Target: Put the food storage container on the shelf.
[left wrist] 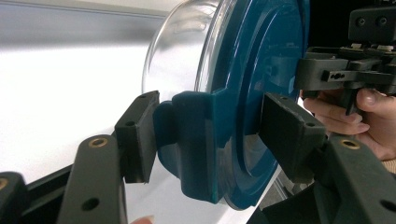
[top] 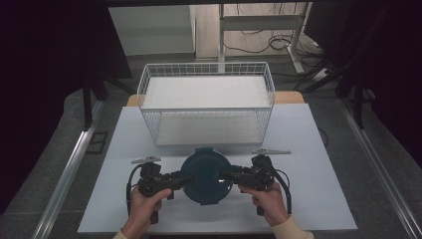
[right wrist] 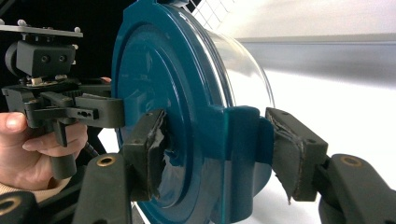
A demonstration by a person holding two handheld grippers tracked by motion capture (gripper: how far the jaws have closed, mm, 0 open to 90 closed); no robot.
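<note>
The flat white rectangular table (top: 308, 164) spreads across the middle and lower part of the high view. Upon it, in the upper centre of the frame, stands the white wire basket with a white floor (top: 206, 102).

Below the basket, in the lower centre of the high view, sits the round clear container with a dark blue plastic lid (top: 205, 175), held between the two tools. In the left gripper view the container's clear glass-like wall (left wrist: 180, 46) shows at the upper centre, with the blue lid to its right. In the right gripper view the blue lid takes up the centre and left of the frame, with the clear wall showing to its right.

The left gripper (top: 180, 179), at the lower left of the container in the high view, is pinching the lid's edge: its black pads (left wrist: 140, 135) press on a blue clip tab from one side and the lid face from the other. The right gripper (top: 226, 176), at the lower right of the container, likewise clamps a clip tab, its worn pads (right wrist: 150, 149) tight against the blue plastic.

The person's left hand (top: 144, 204) and right hand (top: 268, 199) grasp the handles at the bottom of the high view.
</note>
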